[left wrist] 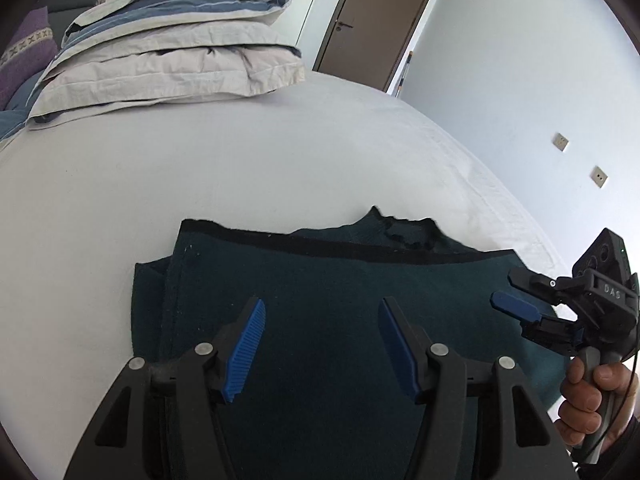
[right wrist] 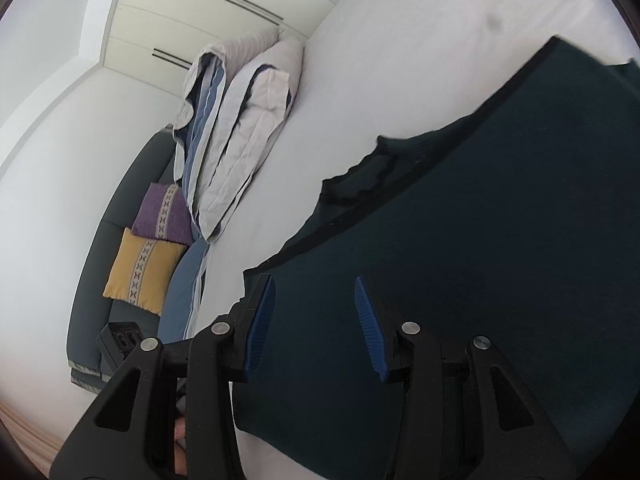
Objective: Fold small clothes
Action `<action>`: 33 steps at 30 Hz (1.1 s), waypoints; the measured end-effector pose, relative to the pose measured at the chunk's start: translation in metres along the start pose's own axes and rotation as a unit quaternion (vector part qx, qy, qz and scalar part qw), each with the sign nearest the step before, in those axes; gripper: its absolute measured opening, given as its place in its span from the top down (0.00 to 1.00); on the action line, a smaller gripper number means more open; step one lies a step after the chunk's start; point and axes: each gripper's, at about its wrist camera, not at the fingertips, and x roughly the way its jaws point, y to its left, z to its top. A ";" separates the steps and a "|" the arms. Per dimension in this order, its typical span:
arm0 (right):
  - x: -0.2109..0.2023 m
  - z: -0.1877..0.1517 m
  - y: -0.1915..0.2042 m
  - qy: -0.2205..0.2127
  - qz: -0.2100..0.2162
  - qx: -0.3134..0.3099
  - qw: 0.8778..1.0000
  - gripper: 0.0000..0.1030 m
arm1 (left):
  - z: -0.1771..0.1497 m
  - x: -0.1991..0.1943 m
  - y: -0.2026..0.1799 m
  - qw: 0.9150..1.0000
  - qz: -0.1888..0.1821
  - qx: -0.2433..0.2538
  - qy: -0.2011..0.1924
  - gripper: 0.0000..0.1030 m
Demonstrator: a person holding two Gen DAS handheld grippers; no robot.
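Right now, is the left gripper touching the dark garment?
Cannot tell. In the left wrist view the left gripper hangs with open jaws over the dark garment; neither contact nor a gap shows plainly.

Soft daylight, sharp, fisheye-warped edges.

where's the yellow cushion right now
The yellow cushion shows only in the right wrist view, at the left, on the dark sofa beside the bed. It sits just below the purple cushion.
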 end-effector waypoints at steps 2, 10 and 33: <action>0.017 0.007 -0.011 0.004 -0.011 0.011 1.000 0.60 | -0.007 0.016 0.018 1.000 0.014 -0.014 0.012 0.40; -0.040 0.039 -0.096 -0.088 0.043 0.080 0.992 0.69 | -0.024 0.014 0.047 0.998 -0.047 -0.049 -0.021 0.40; -0.078 -0.069 0.039 -0.021 -0.075 -0.148 0.986 0.45 | -0.069 -0.053 0.121 0.972 -0.091 -0.216 0.026 0.25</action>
